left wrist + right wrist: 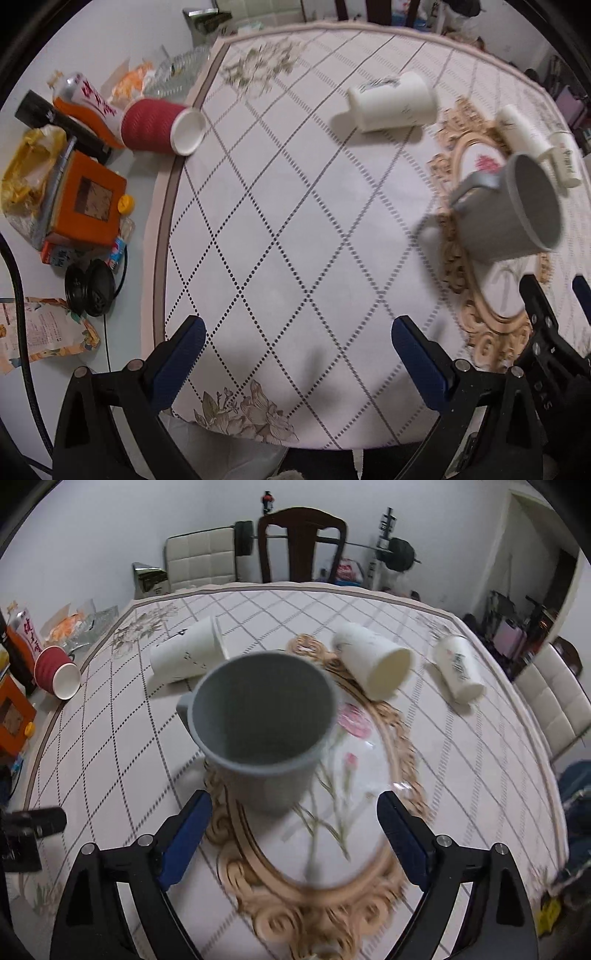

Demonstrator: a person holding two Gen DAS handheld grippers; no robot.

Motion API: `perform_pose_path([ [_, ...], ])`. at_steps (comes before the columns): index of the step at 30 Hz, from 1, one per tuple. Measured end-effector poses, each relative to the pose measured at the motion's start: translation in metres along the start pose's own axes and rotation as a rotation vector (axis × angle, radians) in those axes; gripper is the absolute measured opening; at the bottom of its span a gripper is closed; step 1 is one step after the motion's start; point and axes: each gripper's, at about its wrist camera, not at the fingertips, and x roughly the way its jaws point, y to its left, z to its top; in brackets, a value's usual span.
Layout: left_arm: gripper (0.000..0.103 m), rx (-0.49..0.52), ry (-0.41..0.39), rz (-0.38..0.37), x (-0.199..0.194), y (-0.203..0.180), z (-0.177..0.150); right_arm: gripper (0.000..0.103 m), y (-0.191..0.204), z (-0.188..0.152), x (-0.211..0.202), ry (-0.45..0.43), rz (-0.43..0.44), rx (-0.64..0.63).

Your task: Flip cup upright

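The grey mug [264, 731] stands mouth-up on the gold-bordered oval mat [369, 871] near the middle of the table [332, 229]. In the right wrist view we look down into its open mouth, with the handle stub [183, 706] on its left side. It looks slightly blurred, and in the left wrist view its axis leans a little, so we cannot tell whether it has fully settled on its base; we judge it upright or very nearly so.

The relation that matters: the mug lies straight ahead of our right gripper [293, 834], on the centre line between its two blue fingers and just beyond their tips. The fingers are spread wide, wider than the mug, and they hold nothing; neither pad touches the mug wall. Our left gripper [295, 354] is also spread wide and empty, over bare tablecloth, and from it the mug sits well off to the right, beyond its right finger. So the right hand is clearly the nearer one.

Further out, other cups lie on their sides: a white cup [184, 655] behind the mug on the left, a cream cup [375, 662] behind on the right, another white cup [458, 668] farther right, and a red paper cup [57, 674] at the table's left edge. If more cups need flipping, we judge the cream one closest to the right hand.
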Motion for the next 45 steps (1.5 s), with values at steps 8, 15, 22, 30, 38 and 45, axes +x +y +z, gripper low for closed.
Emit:
perform_pose_path([
  [8,0.103,0.000,-0.138,-0.042,-0.081,0.000,-0.015,0.103,-0.039,0.012,-0.100,-0.021,-0.040,0.079],
  [15,0.103,-0.038,-0.273,-0.024,-0.166,-0.002,-0.052,0.103,-0.055,0.027,-0.198,-0.080,-0.019,0.048],
  [22,0.103,-0.073,-0.406,-0.016,-0.237,0.001,-0.090,0.103,-0.072,0.020,-0.274,-0.100,-0.004,0.025],
  [30,0.103,-0.090,-0.470,-0.036,-0.275,0.004,-0.123,0.103,-0.087,0.011,-0.341,-0.159,0.002,0.021],
  [38,0.103,-0.099,-0.498,-0.040,-0.294,0.007,-0.139,0.103,-0.088,0.008,-0.376,-0.187,0.020,0.009],
  [45,0.103,-0.104,-0.525,-0.035,-0.300,0.011,-0.143,0.103,-0.088,0.008,-0.387,-0.204,0.018,0.013],
])
